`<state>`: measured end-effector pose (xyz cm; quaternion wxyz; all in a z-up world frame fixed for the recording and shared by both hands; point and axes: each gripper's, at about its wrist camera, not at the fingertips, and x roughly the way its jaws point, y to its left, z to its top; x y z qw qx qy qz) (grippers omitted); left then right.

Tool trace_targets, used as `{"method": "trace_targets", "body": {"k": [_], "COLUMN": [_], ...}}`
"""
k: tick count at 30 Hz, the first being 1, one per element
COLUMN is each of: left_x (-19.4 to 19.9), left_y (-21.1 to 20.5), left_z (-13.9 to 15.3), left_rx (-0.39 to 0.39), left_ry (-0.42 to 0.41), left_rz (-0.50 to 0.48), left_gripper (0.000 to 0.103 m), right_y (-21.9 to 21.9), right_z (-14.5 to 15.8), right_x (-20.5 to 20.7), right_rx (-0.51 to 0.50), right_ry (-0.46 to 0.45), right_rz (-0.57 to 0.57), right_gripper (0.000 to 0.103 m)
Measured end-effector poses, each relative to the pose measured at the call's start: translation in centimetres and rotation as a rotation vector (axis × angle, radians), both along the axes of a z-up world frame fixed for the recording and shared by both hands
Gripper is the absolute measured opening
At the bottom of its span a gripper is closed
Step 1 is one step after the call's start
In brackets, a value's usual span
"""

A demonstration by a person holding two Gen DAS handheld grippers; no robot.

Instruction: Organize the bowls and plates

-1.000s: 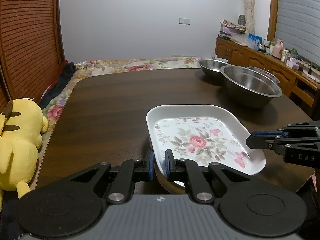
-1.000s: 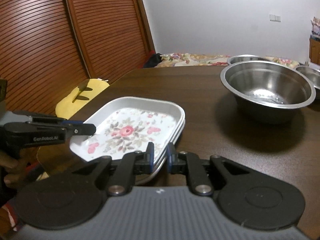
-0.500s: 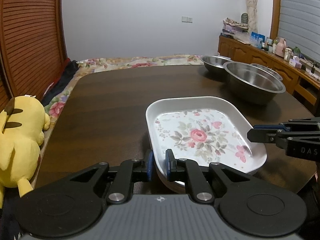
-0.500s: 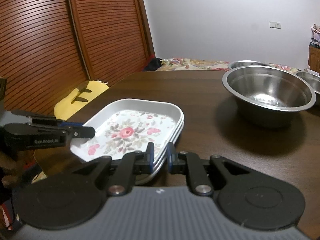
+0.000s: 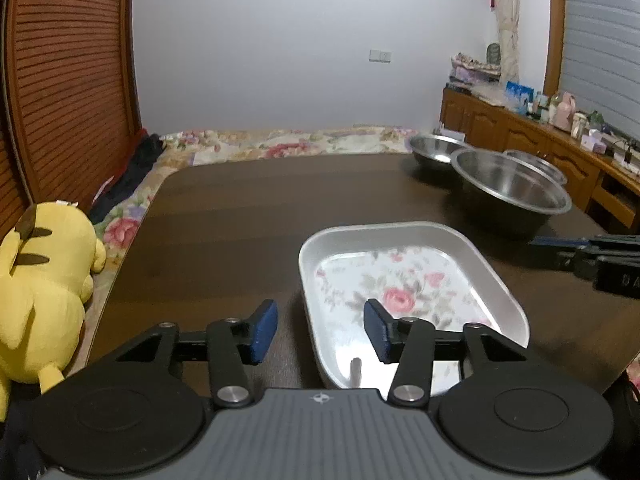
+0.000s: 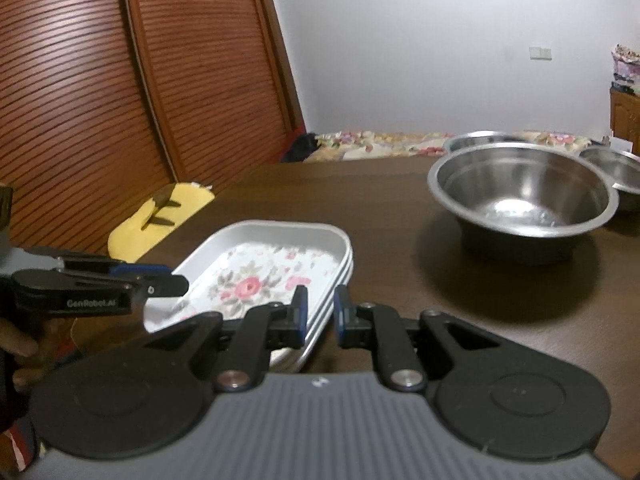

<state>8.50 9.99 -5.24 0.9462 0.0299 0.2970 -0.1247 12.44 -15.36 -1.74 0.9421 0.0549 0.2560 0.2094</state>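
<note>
The left gripper (image 5: pixel 320 330) is opening, its fingers (image 5: pixel 262 330) astride the plate (image 5: pixel 404 280) rim without pressing it. The right gripper (image 6: pixel 321 314) is clamped on the stack's other rim. Best let go fully before backing off, so the stack stays square on the counter (image 5: pixel 240 216). Beyond stand the bowls (image 6: pixel 520 196).

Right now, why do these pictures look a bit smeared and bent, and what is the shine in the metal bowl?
Left wrist view: the white floral rectangular plate is smeared by motion, and the fisheye lens bows the brown slatted door. Right wrist view: the large stainless steel bowl shows glare inside and casts a dark shadow on the dark wooden table; the plate is soft here too.
</note>
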Motion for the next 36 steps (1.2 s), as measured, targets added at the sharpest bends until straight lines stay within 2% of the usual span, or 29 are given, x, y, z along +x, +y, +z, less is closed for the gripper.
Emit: {"method": "trace_targets", "body": {"k": [4, 10, 11, 13, 14, 21, 23, 25, 36], "left_x": [0.5, 2.1, 2.4, 3.0, 3.3, 5.6, 6.0, 6.5, 8.8], "left_y": [-0.4, -2.5, -3.1, -4.2, -4.7, -9.0, -9.9, -10.9, -13.5], "left_z": [1.0, 2.2, 2.5, 2.9, 3.0, 3.1, 2.9, 2.6, 1.7], "left_rx": [-0.008, -0.017, -0.017, -0.021, -0.025, -0.042, -0.042, -0.037, -0.063], "left_ry": [-0.031, -0.063, -0.069, -0.082, -0.089, -0.106, -0.105, -0.103, -0.078], "left_rz": [0.001, -0.022, -0.033, -0.053, -0.061, -0.123, -0.139, -0.152, -0.169], "left_gripper": [0.065, 0.068, 0.068, 0.069, 0.071, 0.072, 0.072, 0.072, 0.072], "right_y": [-1.4, -5.0, -5.6, -6.7, -7.4, -9.9, -10.5, -10.9, -12.3], "right_z": [1.2, 2.9, 3.0, 3.2, 3.2, 2.4, 1.8, 1.3, -0.8], "right_x": [-0.1, 0.3, 0.5, 0.9, 1.2, 3.3, 3.9, 4.4, 6.0], "right_rx": [-0.013, -0.051, -0.058, -0.062, -0.063, -0.096, -0.096, -0.098, -0.068], "right_ry": [-0.061, -0.141, -0.151, -0.168, -0.173, -0.188, -0.185, -0.183, -0.154], "right_rz": [-0.031, -0.114, -0.129, -0.159, -0.174, -0.260, -0.277, -0.292, -0.328], "right_gripper": [0.015, 0.017, 0.021, 0.042, 0.043, 0.044, 0.047, 0.055, 0.055]}}
